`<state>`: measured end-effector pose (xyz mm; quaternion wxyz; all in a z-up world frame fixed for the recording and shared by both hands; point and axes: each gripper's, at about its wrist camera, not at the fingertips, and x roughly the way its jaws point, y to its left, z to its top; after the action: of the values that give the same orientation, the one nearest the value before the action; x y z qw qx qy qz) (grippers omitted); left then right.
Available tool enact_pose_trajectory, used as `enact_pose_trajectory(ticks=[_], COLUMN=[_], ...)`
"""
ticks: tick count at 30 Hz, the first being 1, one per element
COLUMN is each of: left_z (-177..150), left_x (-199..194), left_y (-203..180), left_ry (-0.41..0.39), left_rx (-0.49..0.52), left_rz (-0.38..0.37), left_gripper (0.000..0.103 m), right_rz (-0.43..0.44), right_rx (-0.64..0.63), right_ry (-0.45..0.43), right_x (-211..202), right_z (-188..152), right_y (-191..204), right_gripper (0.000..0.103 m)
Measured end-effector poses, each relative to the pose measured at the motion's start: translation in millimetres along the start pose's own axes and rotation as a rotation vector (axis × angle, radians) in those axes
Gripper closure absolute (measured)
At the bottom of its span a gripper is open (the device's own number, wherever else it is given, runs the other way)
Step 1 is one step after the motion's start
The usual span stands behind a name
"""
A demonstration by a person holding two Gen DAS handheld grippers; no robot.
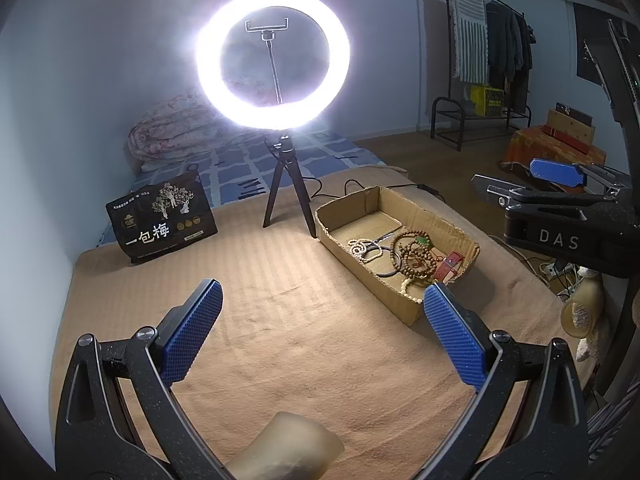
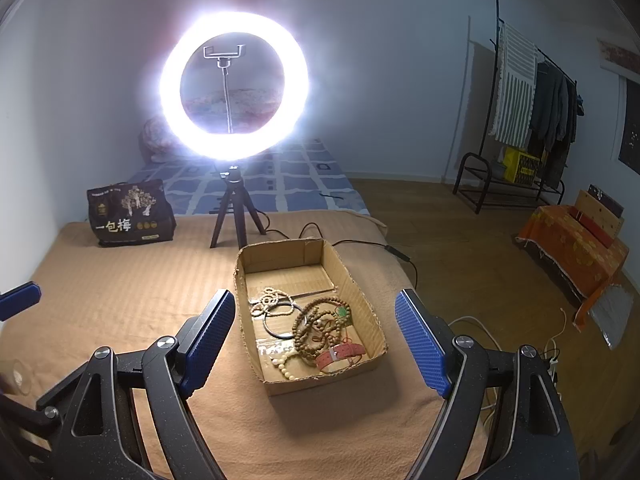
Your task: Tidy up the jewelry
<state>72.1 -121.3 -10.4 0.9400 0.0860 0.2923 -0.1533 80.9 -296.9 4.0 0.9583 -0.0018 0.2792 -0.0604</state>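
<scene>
A shallow cardboard box point(image 2: 362, 300) point(image 1: 416, 208) sits on the tan blanket. In it lie brown wooden bead strings point(image 2: 320, 326) point(image 1: 414, 254), a pale bead string point(image 2: 268, 300) point(image 1: 362, 248), a dark bangle point(image 2: 280, 322) and a red strap point(image 2: 340, 356) point(image 1: 450, 266). My left gripper point(image 1: 322, 320) is open and empty above the blanket, left of the box. My right gripper point(image 2: 316, 340) is open and empty, hovering over the box's near end; it also shows in the left wrist view point(image 1: 528, 178).
A lit ring light on a tripod point(image 2: 234, 88) point(image 1: 274, 58) stands behind the box. A black printed bag point(image 2: 128, 212) point(image 1: 162, 216) sits at the back left. Cables point(image 2: 360, 246) trail off the right edge. A clothes rack point(image 2: 524, 120) stands by the far wall.
</scene>
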Motion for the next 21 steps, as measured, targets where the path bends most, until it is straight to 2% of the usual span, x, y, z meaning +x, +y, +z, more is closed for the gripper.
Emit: enact_pose_trajectory(ticks=[21], left_z=[-0.2], left_x=[0.6], left_y=[-1.4], left_ry=[0.000], left_rx=[0.000], left_rz=[0.003], left_gripper=[0.001], right_rz=[0.002], right_rx=[0.007], right_ry=[0.002], right_x=[0.9], right_z=[0.3], right_y=[-0.8], right_gripper=[0.021])
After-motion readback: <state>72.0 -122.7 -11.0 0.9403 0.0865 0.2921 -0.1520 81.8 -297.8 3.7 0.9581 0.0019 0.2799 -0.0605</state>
